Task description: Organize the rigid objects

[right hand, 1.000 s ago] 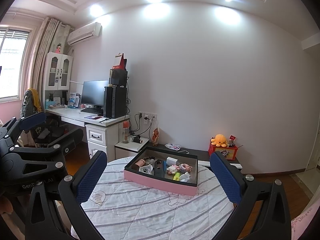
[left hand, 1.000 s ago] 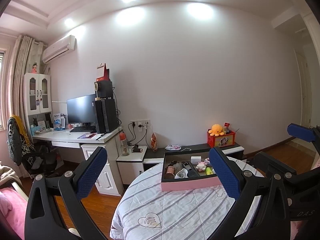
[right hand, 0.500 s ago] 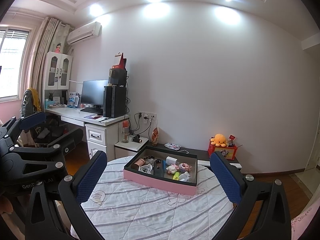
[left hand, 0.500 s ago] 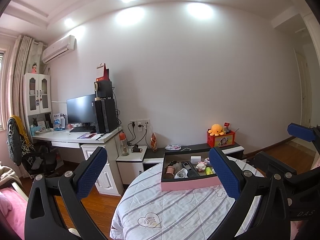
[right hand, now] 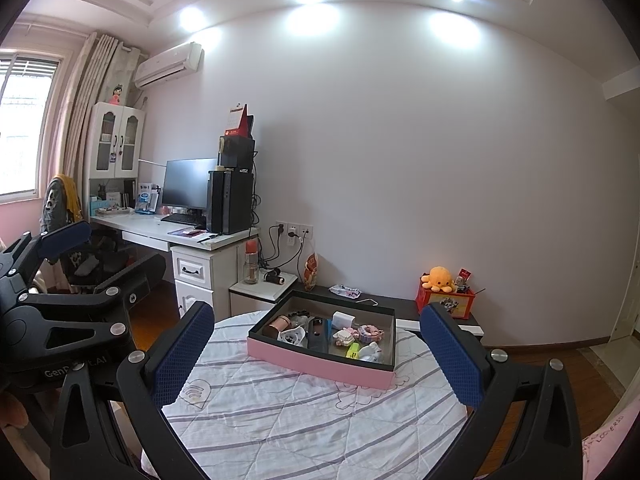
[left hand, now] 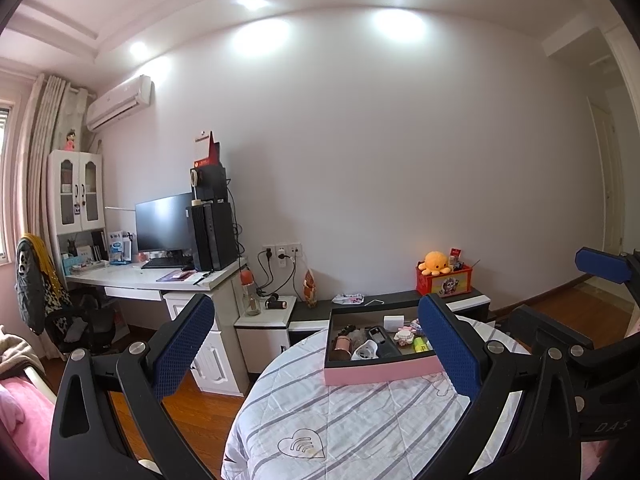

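On the table [right hand: 304, 420] sits a pink box [right hand: 320, 358] of small items. Both tools, left [left hand: 316, 354] and right [right hand: 316, 354], hang above it, released and empty.

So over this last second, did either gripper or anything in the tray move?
Nothing visibly changed. The left gripper and right gripper hover with jaws wide open and empty, back from the pink-sided black-rimmed tray of small items on the round quilted table.
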Available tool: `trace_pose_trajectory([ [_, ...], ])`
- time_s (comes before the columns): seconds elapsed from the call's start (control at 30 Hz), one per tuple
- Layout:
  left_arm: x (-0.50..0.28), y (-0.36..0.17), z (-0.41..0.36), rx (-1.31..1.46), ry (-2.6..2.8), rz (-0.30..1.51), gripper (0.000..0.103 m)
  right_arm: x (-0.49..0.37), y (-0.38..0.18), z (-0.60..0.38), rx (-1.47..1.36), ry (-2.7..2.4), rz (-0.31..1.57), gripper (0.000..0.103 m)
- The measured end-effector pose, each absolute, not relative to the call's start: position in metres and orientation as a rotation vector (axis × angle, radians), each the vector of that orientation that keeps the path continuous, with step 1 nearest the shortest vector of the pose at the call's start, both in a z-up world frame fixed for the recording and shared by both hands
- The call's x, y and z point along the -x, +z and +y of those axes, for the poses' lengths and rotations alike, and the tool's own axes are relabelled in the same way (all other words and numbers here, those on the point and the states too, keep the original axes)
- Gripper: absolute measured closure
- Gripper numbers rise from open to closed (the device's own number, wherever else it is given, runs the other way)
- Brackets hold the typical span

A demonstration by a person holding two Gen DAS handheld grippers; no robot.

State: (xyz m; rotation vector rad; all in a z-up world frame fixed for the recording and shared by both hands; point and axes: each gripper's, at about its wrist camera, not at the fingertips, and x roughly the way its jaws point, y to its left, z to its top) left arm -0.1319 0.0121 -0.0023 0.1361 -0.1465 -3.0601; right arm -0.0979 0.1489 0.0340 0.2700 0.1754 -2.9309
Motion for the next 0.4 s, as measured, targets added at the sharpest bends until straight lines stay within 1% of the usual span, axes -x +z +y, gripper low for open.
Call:
trace_pose_trajectory([
  [0.4,0.1367,-0.0034,0.0113,-0.16,-3.058,-0.138,0.0,0.1035,0.0301,0.1489,-0.273,-2.931,0.176,0.0],
])
